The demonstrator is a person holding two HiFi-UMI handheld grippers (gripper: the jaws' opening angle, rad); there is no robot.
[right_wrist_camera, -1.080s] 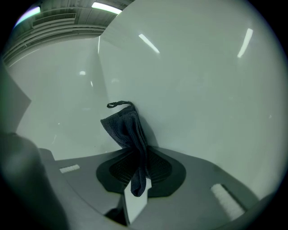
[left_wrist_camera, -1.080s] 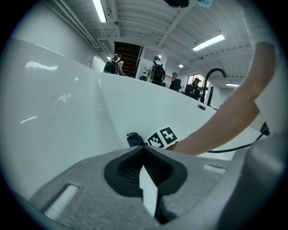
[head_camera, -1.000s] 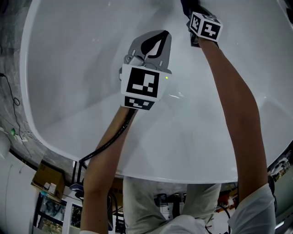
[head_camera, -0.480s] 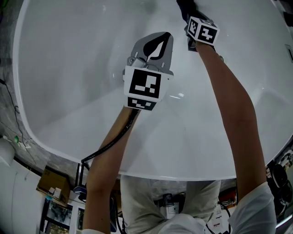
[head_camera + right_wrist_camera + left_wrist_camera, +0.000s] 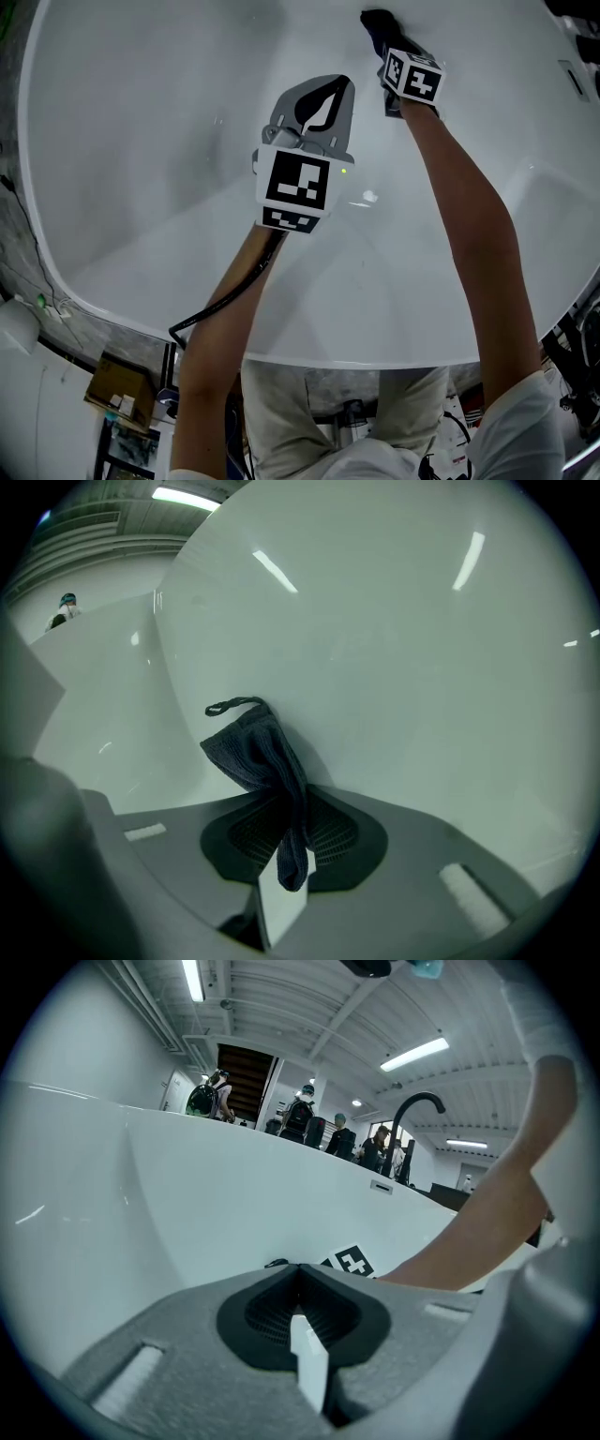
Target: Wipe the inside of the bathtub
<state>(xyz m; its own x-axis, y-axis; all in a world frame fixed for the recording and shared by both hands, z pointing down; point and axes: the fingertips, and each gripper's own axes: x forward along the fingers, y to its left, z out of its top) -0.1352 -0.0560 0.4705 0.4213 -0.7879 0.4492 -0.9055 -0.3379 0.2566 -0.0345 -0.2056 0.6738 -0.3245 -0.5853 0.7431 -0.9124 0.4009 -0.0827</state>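
Your right gripper [image 5: 286,829] clamps the dark cloth [image 5: 255,750] against the bathtub [image 5: 141,141] far wall, evidently for wiping, while your left gripper [image 5: 300,1309], jaws together and empty, hovers nearby, apparently sparing the stroke.

Your bathtub [image 5: 141,141] is a glossy white shell with smooth, curved inner walls and a rounded rim. Your cloth [image 5: 255,747] is a dark grey ribbed rag with a small cord loop at its top corner. It is bunched into a narrow fold and pinched in your right gripper [image 5: 286,808], whose jaws are closed on its lower part. Its upper end fans out and lies against the tub's inner wall, on the far side of the basin from you.
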